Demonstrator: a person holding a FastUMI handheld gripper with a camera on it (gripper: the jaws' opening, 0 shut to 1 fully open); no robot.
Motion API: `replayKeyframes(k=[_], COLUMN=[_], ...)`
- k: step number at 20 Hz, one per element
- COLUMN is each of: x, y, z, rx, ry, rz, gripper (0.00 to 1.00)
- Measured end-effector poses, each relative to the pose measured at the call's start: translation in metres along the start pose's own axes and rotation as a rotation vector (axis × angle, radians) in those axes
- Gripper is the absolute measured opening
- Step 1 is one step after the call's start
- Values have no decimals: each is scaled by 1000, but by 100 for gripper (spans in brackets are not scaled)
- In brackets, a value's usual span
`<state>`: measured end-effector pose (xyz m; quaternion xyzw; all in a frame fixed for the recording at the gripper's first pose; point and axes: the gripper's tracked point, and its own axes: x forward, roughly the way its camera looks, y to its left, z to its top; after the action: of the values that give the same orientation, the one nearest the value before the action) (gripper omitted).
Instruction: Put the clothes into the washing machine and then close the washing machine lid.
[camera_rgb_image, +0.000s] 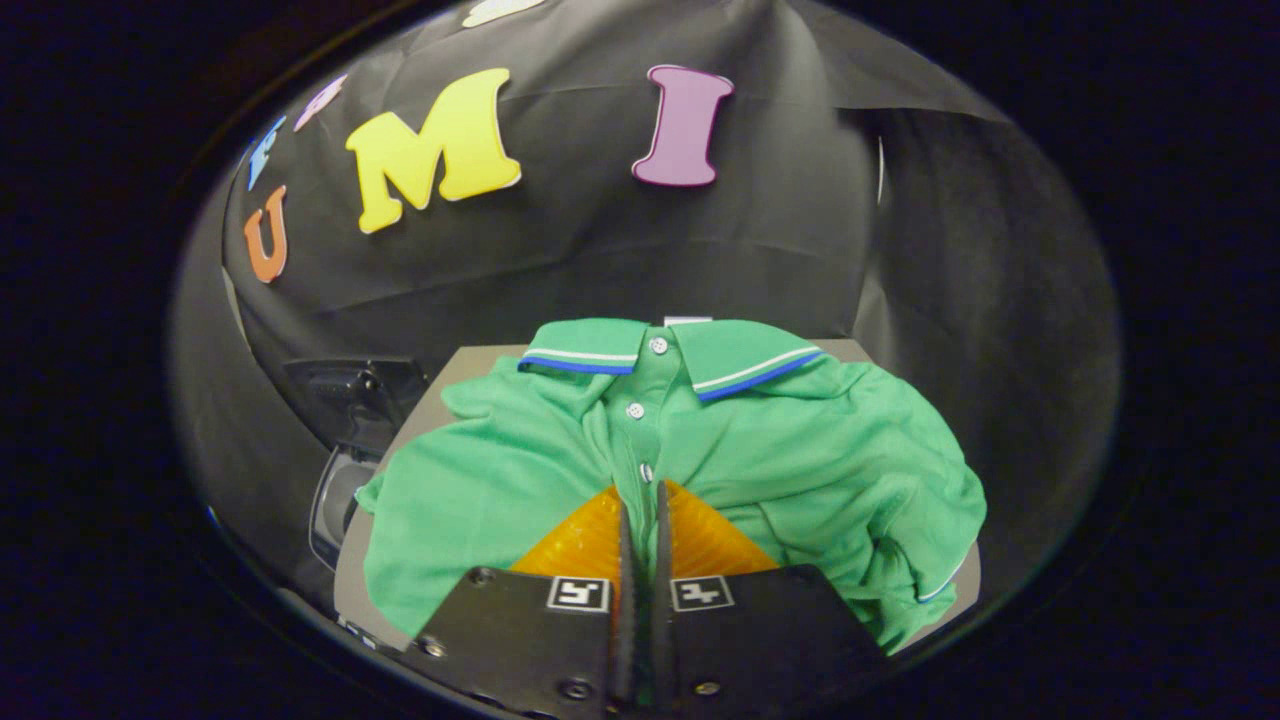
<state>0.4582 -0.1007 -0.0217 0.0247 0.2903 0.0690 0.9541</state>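
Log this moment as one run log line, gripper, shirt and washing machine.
gripper: fingers nearly closed at the placket, grip unclear | green polo shirt: crumpled on grey surface | washing machine: beside surface, lid looks open | stage: shirt not loaded

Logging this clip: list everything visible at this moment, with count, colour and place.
polo shirt: one, green with a white-and-blue striped collar and white buttons, lying crumpled on the platform, just ahead of and around the fingers.
platform: one, grey, flat, under the shirt.
dark machine part: one, black, beside the platform's far side edge; what it is cannot be told.
booth wall: black cloth, behind everything.
gripper: one, fingers nearly together at the shirt's button placket, fabric seemingly pinched between them.
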Motion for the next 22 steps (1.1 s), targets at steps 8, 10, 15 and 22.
replayKeyframes(k=[8,10,15,22], x=[-38,-59,-104,-142], y=[12,23,53,115], z=[24,39,64,86], rx=[18,30,47,16], ry=[-93,-141,-219,-272], rz=[44,84,170,296], gripper=[5,5,5,5])
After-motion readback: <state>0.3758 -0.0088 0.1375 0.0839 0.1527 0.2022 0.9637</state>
